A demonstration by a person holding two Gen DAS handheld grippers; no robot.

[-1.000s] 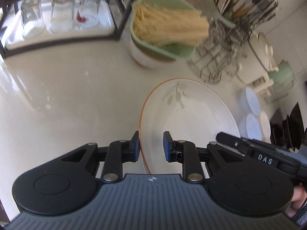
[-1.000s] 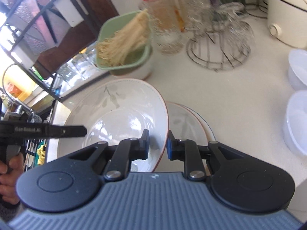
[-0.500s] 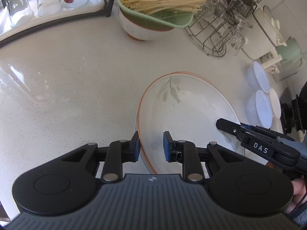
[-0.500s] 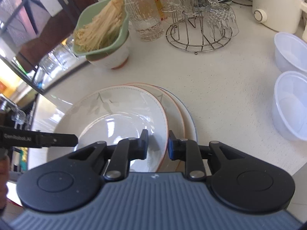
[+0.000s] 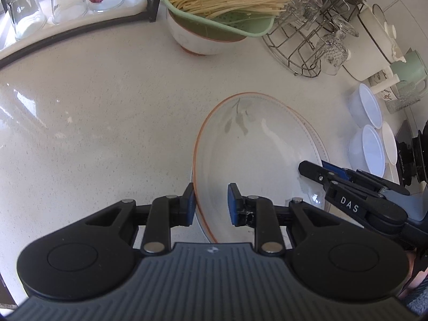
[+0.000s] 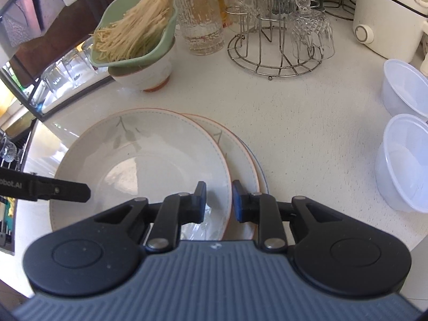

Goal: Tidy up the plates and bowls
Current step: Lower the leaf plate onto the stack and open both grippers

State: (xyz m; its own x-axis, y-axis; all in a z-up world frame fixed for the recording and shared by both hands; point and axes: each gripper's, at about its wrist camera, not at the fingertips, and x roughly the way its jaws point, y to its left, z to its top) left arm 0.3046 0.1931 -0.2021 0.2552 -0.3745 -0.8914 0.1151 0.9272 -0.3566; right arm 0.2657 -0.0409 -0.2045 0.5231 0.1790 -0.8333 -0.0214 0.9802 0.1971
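Crowding the plate (image 6: pixel 139 160): noodle bowl (image 6: pixel 149 75), glass rack (image 6: pixel 272 56).

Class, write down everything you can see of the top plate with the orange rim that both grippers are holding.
The top plate is round, shallow and glossy, likely ceramic, cream-white with a thin orange rim and a pale grey-green leaf sprig near its far edge. It looks empty and clean, with light glinting in its well. It sits over a second plate, offset so that one shows beyond its edge. The left gripper straddles its rim on one side and the right gripper on the opposite side.
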